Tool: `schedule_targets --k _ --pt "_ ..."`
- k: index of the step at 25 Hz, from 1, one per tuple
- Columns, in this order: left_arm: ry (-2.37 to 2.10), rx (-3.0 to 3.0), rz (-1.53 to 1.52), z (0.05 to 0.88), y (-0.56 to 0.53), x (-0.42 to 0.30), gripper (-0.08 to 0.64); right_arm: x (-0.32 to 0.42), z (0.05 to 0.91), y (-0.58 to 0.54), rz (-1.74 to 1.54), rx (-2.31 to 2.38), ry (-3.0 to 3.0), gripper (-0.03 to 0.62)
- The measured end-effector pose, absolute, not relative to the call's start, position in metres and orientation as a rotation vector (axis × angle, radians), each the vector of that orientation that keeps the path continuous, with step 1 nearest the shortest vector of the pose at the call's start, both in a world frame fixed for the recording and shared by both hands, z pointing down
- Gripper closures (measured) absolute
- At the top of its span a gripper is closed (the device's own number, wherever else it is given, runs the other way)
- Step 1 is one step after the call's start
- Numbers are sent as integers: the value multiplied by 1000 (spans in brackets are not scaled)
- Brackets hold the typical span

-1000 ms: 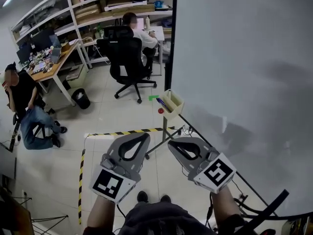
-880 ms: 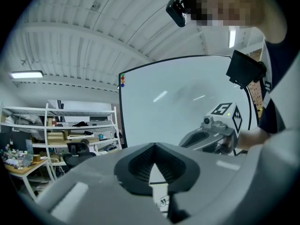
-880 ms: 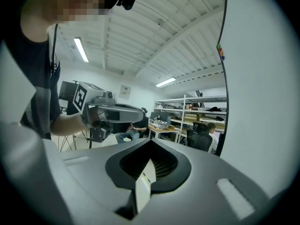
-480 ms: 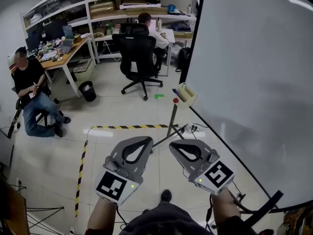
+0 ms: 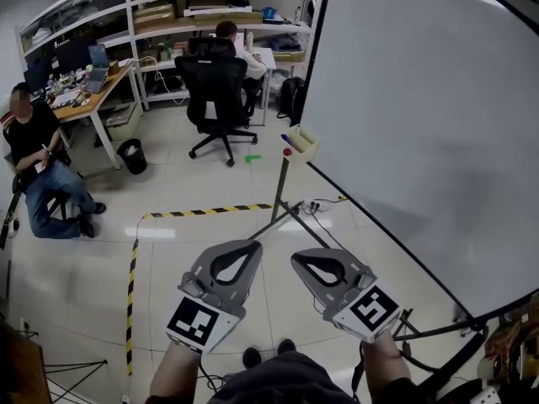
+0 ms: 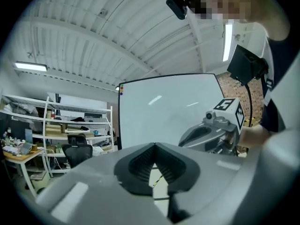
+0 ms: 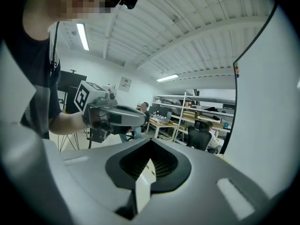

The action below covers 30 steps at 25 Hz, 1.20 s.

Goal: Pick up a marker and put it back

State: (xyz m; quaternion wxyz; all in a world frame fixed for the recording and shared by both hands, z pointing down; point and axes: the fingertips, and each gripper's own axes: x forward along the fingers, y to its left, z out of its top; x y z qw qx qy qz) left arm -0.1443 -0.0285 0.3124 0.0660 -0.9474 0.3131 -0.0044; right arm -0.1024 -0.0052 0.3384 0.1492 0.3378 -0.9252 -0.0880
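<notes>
Ahead of me a small beige tray (image 5: 304, 142) hangs at the lower left corner of a large whiteboard (image 5: 421, 116). A blue marker (image 5: 288, 139) pokes out of the tray's near end, with a red round piece (image 5: 287, 151) beside it. My left gripper (image 5: 252, 244) and right gripper (image 5: 296, 257) are held side by side over the floor, well short of the tray, both shut and holding nothing. The left gripper view shows its own closed tips (image 6: 154, 145) with the right gripper (image 6: 206, 131) beside them. In the right gripper view the closed tips (image 7: 150, 140) sit near the left gripper (image 7: 112, 116).
The whiteboard's stand legs (image 5: 282, 213) and a power strip with cables (image 5: 318, 204) lie on the floor ahead. Yellow-black tape (image 5: 202, 212) crosses the floor. A black office chair (image 5: 210, 91), a bin (image 5: 132, 156) and a seated person (image 5: 38, 162) are further off, left.
Both grippers have travelled together across the room, still side by side and shut. The tray and whiteboard corner have shifted higher in the head view.
</notes>
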Motion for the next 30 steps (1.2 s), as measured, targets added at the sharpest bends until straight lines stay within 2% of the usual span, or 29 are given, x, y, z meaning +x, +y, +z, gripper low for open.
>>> schedule_targets --k 7,19,30 --pt "874 -2878 9 308 21 -116 554 -72 328 47 -274 1056 -2657 592" --pt "840 -2872 20 305 147 -14 554 38 336 177 -232 1147 -2676 591" --pt "868 -2866 -102 318 216 14 554 80 343 235 -205 1189 -2681 592"
